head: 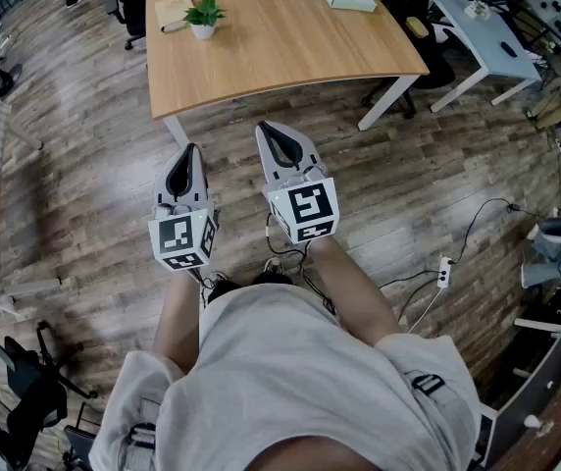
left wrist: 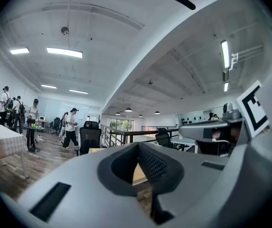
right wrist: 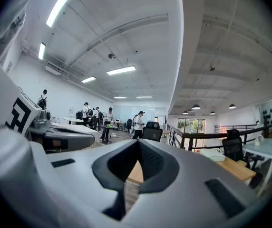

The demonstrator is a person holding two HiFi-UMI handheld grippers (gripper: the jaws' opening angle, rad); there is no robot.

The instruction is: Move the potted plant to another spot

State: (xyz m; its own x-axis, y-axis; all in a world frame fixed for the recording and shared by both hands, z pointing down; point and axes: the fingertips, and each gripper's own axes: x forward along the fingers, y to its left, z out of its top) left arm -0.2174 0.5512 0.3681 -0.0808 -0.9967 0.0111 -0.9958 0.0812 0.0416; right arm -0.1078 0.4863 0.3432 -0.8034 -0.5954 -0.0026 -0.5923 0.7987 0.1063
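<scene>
1. Presently, the small green potted plant in a white pot (head: 203,16) is seen standing upright near the far left corner of the light wooden table with white legs (head: 290,52), just beside a tan notebook (head: 172,10).
2. The grey left gripper (head: 193,149) is held level above the wood-plank floor (head: 84,165), well apart from the plant; its jaws are closed together with nothing between them.
3. The grey right gripper (head: 264,127) is held alongside, its jaws likewise pressed together and empty.
</scene>
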